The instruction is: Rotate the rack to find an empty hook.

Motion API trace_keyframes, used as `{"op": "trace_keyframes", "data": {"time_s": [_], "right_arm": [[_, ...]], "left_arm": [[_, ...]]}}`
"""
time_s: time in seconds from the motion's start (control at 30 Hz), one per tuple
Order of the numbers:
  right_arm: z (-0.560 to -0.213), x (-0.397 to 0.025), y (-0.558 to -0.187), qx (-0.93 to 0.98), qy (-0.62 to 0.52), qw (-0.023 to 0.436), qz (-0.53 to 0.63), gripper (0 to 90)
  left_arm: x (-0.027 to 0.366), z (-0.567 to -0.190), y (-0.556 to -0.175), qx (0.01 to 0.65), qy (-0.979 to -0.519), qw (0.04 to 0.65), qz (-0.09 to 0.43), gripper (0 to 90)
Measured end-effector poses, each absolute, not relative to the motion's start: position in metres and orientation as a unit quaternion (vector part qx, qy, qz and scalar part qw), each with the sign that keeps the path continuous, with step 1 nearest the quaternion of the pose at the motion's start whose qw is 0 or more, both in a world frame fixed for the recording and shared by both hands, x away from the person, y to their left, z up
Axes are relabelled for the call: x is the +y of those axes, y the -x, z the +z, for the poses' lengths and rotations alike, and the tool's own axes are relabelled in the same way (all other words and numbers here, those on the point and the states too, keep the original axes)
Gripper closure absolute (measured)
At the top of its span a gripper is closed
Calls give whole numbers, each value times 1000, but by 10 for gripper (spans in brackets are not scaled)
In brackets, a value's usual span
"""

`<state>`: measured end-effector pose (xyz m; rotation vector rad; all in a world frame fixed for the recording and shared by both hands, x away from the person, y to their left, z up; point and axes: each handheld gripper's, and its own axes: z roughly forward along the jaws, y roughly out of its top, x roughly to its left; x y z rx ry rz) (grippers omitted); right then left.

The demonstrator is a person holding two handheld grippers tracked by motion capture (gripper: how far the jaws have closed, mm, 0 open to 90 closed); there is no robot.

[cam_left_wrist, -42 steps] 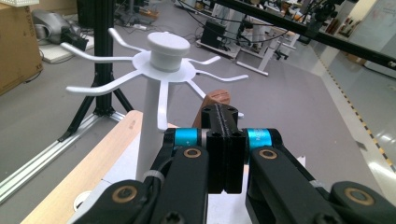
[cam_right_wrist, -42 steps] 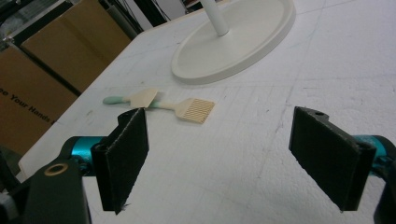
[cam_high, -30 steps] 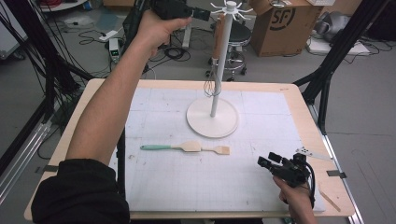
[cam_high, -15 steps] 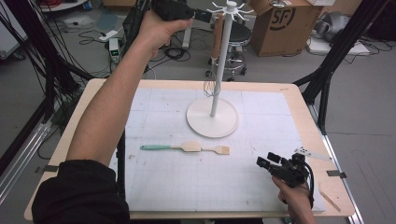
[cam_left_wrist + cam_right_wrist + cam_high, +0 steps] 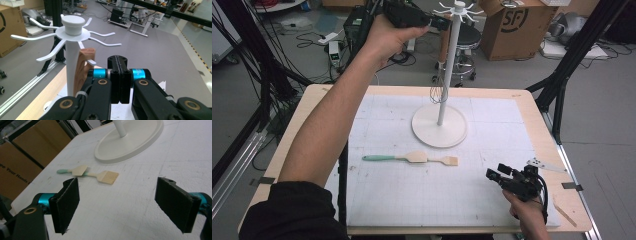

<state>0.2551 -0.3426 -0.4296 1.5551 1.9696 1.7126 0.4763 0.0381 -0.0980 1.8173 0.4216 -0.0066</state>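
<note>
The left gripper (image 5: 120, 82) has its two black jaws pressed flat together with nothing between them. It is held high in the air, at the far side of the scene, just beside the top of a white utensil stand (image 5: 71, 62). In the left gripper view the closed jaws sit just right of a wooden handle (image 5: 83, 65), which hangs from one of the stand's thin white hooks (image 5: 91, 62) below the round cap. In the high view the same left gripper (image 5: 443, 22) is raised in the person's left hand (image 5: 389, 37), the forearm reaching up from the near left. The wooden handle belongs to a wire whisk (image 5: 438, 90), which hangs down along the stand's pole, its wire head above the round white base (image 5: 439, 131).

The right gripper (image 5: 117, 202) has its jaws spread wide apart, empty, and rests low over the white mat (image 5: 140, 202). In the high view the right gripper (image 5: 504, 176) is at the near right of the table (image 5: 312, 107), held in the right hand (image 5: 527, 212).

Between the stand's base and the near edge lie two tools, touching: a spatula with a green handle (image 5: 394, 158) on the left and a pale pastry brush (image 5: 444, 160) on the right. Both are well apart from either gripper.
</note>
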Motion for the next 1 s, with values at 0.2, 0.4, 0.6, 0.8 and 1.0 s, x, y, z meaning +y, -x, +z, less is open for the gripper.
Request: {"op": "trace_keyframes", "data": {"time_s": [0.2,0.4,0.6,0.8,1.0], "right_arm": [[-430,-345,-254,647,-509,53,566,191],[-430,-344,-255,649,-508,49,564,191],[-430,-344,-255,648,-509,50,564,191],[-429,-344,-254,647,-510,50,564,191],[-430,-343,-253,649,-509,50,564,191]], "left_arm": [[45,-99,-484,196,-776,600,4,898],[48,-99,-492,205,-770,605,10,898],[50,-100,-499,215,-766,605,16,898],[53,-103,-502,219,-765,605,16,898],[59,-116,-492,208,-767,606,5,845]]}}
